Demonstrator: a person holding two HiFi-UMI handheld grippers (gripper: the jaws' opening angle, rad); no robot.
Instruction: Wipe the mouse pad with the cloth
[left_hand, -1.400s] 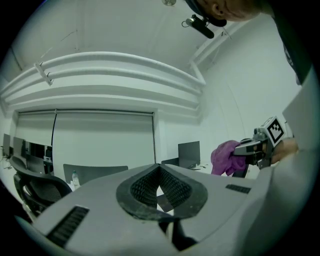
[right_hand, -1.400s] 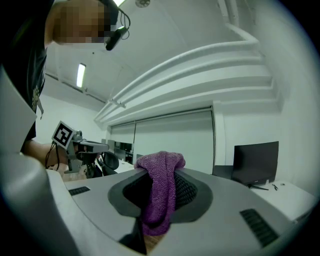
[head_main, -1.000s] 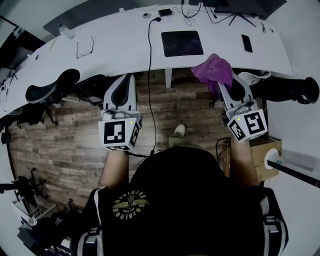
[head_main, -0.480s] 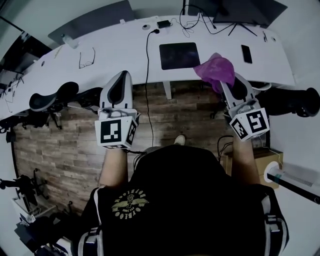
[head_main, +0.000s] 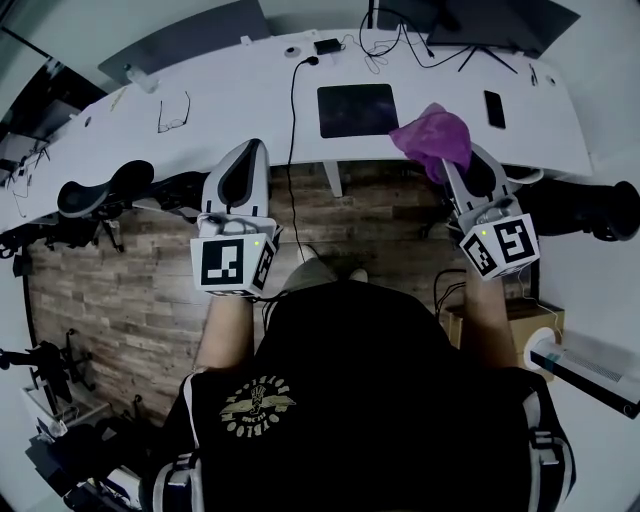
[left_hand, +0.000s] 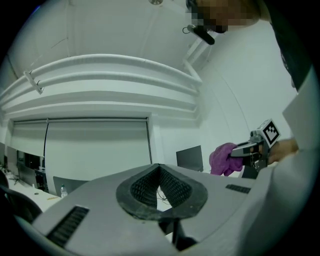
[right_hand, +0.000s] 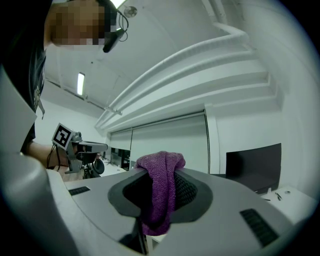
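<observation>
Item: left gripper (head_main: 244, 160). Held level before the desk (head_main: 230, 100), left of the black cable (head_main: 293, 110). Its fingers (left_hand: 143, 188) are pressed together, with nothing between them.

Item: right gripper (head_main: 468, 178). Held at the desk's near edge. Its fingers (right_hand: 185, 193) are clamped on the cloth (head_main: 435, 135).

Item: cloth. Purple, bunched, bulging above the fingertips and hanging down between them. It sits just right of the mouse pad (head_main: 358, 110) and apart from it.

Item: mouse pad. Dark, rectangular, lying flat near the middle of the desk, with nothing on it.

Other desk items: glasses (head_main: 173, 112) at left, phone (head_main: 492, 108) at right, monitor (head_main: 480, 15) at the far edge.

Below: wood floor (head_main: 150, 280).
</observation>
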